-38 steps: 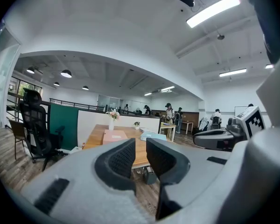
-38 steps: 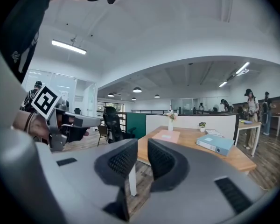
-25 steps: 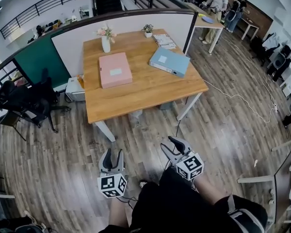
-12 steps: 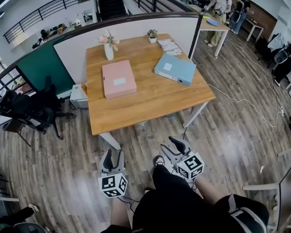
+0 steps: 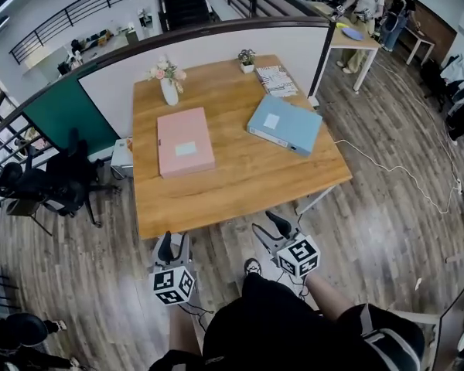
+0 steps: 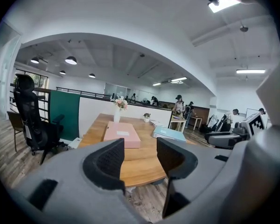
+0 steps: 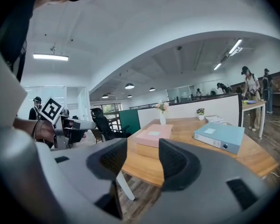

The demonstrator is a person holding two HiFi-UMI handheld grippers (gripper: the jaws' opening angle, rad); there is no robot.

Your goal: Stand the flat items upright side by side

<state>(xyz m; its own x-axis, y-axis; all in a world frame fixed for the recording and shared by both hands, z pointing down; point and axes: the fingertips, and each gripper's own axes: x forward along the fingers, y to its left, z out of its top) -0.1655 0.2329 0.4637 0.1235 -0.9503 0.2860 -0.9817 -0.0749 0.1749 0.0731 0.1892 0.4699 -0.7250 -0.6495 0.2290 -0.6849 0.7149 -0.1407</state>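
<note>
Two flat binders lie on the wooden table (image 5: 240, 184). The pink one (image 5: 185, 141) is at the left, the blue one (image 5: 284, 124) at the right, with a gap between them. My left gripper (image 5: 172, 247) hangs over the floor just short of the table's front edge, open and empty. My right gripper (image 5: 269, 224) is beside it, a little nearer the edge; its jaws have just been opening, with nothing between them. The left gripper view shows its gripper (image 6: 140, 155) facing the pink binder (image 6: 122, 134) and the blue binder (image 6: 169, 133). The right gripper (image 7: 142, 155) faces the pink binder (image 7: 154, 135) and the blue binder (image 7: 220, 136).
A flower vase (image 5: 168, 83), a small potted plant (image 5: 248, 59) and a stack of papers (image 5: 277, 79) stand along the table's far edge, against a white partition. A black office chair (image 5: 54, 184) is at the left. A white cable (image 5: 394, 168) runs over the floor at the right.
The person has walked toward the table. Both grippers have moved forward and now sit close to its front edge; the right jaws stand slightly wider.
</note>
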